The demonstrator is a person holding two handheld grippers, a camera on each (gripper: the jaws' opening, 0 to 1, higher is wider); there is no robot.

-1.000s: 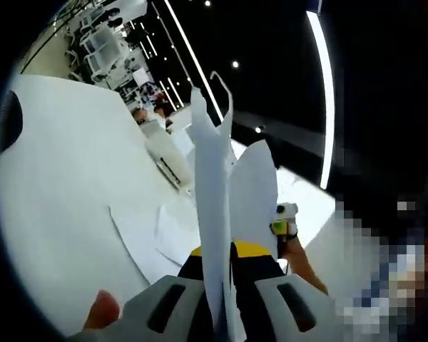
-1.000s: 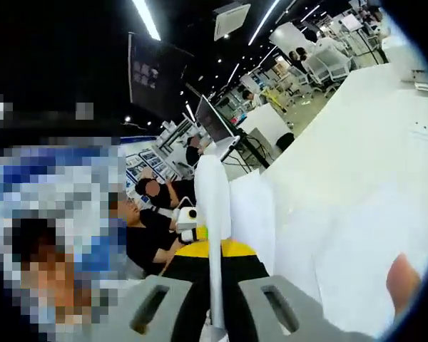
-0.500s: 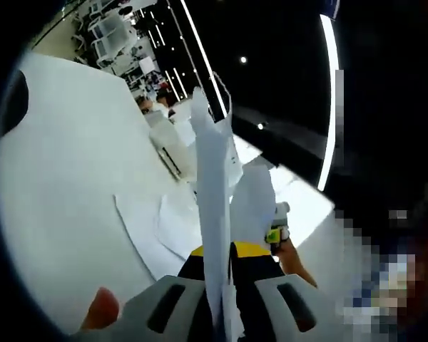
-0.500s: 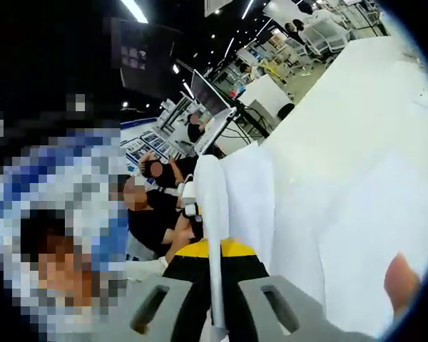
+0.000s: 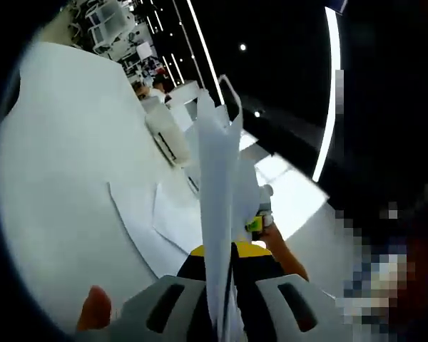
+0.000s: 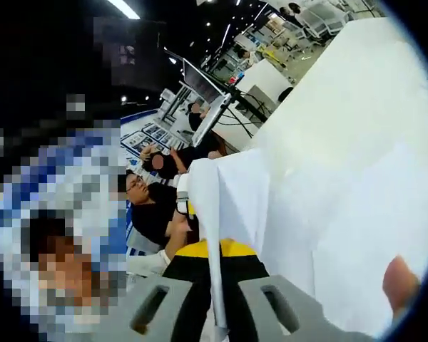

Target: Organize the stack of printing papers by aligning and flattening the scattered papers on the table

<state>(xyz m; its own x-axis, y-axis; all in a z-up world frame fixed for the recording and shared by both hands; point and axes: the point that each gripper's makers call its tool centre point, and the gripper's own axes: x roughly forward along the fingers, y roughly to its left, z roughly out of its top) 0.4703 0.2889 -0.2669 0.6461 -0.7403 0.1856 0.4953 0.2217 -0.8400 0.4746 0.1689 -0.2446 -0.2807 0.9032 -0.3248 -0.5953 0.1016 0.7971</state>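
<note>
**Operator:** Since the earlier frame, both of my cameras have swung a little, so the scenery has slid. In my left gripper view the other gripper point(image 5: 258, 217) now sits lower, close beside the sheets near centre, where before it was further right. In my right gripper view the sheets now fan out wider toward the upper right.

**Supervisor:** What are the jaws doing?

**Operator:** My left gripper point(image 5: 220, 313) is pinching the stack of papers point(image 5: 217, 206) edge-on; the sheets rise from the bottom centre of the frame up to the middle. My right gripper point(image 6: 215, 313) is likewise pressed together on the same stack point(image 6: 232, 214), which stands up from bottom centre and spreads to the right.

**Supervisor:** Where is the stack against the table?

**Operator:** Held up off it, between both grippers. In the left gripper view the white table point(image 5: 64, 164) covers the left half, and loose sheets point(image 5: 153, 228) lie flat on it at lower centre-left, overlapping one another. In the right gripper view the table point(image 6: 357, 121) covers the right half, with another flat sheet point(image 6: 357, 242) at lower right.

**Supervisor:** Anything else in frame?

**Operator:** A fingertip point(image 5: 94, 308) at the lower left of the left gripper view, another fingertip point(image 6: 399, 281) at the lower right of the right gripper view. A long ceiling light point(image 5: 327, 92) runs down the upper right of the left gripper view. People point(image 6: 153, 206) sit at left of centre in the right gripper view.
</note>
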